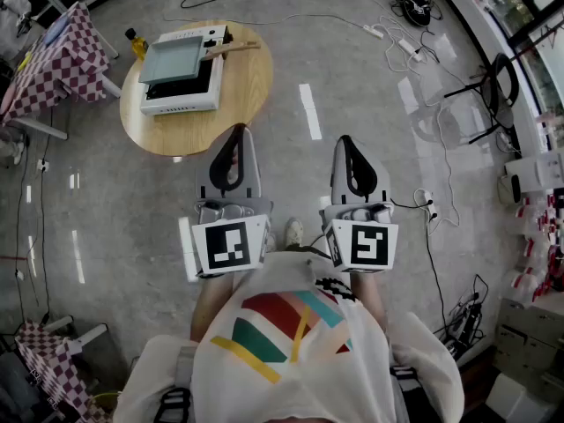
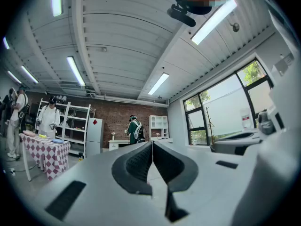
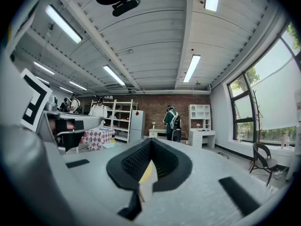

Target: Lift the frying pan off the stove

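A square grey frying pan (image 1: 172, 58) with a wooden handle (image 1: 231, 48) rests on a white stove (image 1: 181, 93) on a round wooden table (image 1: 240, 95) at the upper left of the head view. My left gripper (image 1: 236, 130) and right gripper (image 1: 345, 139) are held side by side close to my body, well short of the table, pointing forward. Both are shut with nothing between the jaws. The left gripper (image 2: 152, 143) and right gripper (image 3: 150, 140) face across the room and up at the ceiling, so neither gripper view shows the pan or stove.
A yellow bottle (image 1: 136, 42) stands at the table's left edge. A checkered-cloth table (image 1: 57, 60) is further left. Cables (image 1: 414, 25) and a black chair (image 1: 493, 86) lie to the right. Several people stand at the far brick wall, one of them in green (image 3: 171, 122).
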Available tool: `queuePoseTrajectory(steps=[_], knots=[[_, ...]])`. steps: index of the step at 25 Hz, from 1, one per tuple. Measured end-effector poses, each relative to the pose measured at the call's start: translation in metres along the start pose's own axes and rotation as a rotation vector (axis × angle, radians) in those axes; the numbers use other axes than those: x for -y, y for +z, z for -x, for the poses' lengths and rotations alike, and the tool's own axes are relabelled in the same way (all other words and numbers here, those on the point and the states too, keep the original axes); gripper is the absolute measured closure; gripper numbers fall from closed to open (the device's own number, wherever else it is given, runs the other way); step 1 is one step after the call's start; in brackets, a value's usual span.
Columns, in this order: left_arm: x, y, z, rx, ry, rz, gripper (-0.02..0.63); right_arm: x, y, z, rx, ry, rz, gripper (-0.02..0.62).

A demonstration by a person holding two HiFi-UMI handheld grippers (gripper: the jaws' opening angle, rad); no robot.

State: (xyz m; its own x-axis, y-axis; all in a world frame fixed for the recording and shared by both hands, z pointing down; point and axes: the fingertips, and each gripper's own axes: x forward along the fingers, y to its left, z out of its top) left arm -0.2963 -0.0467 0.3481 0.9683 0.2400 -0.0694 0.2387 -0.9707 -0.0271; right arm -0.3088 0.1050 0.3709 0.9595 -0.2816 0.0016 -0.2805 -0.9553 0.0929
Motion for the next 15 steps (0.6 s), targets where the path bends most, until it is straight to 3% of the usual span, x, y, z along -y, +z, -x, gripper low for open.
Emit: queuePoseTrajectory(steps=[7,15], knots=[[0.013,0.012,-0.010,0.061,-0.022,0.022,0.600,0.018,-0.009,-0.002,-0.016,-0.007,-0.005,0.600],[0.013,0.007,-0.019,0.051,0.003,0.062,0.600,0.032,-0.016,-0.007,-0.004,0.003,-0.034,0.600]])
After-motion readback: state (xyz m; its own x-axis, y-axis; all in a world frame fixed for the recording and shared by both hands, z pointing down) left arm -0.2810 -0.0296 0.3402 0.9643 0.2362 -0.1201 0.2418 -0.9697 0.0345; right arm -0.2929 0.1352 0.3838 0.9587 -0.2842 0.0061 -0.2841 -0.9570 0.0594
